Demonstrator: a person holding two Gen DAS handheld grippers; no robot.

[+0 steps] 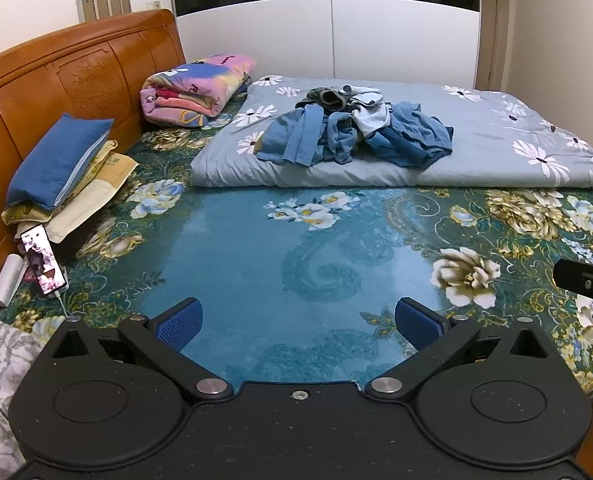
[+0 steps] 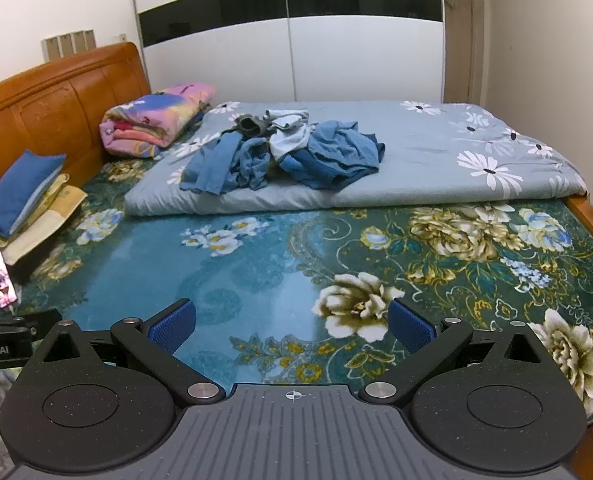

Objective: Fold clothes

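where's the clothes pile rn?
In both wrist views the clothes pile sits at the far side of the bed, on the left half of the folded grey floral quilt, just right of the rolled pink blanket.

Left tongs [image 1: 298,326] and right tongs [image 2: 292,326] gape wide, empty, side by side.

Clothes pile [image 1: 352,128] on quilt [image 1: 496,148], bed's [image 1: 256,256] far side.

Left gripper [image 1: 298,326]: black speckled housing, two round discs, blue textured pads [image 1: 178,322], silver pivot pins, one centre screw. Right gripper [image 2: 292,326]: same build; grey ribbed centre plate is marked with a crosshair.
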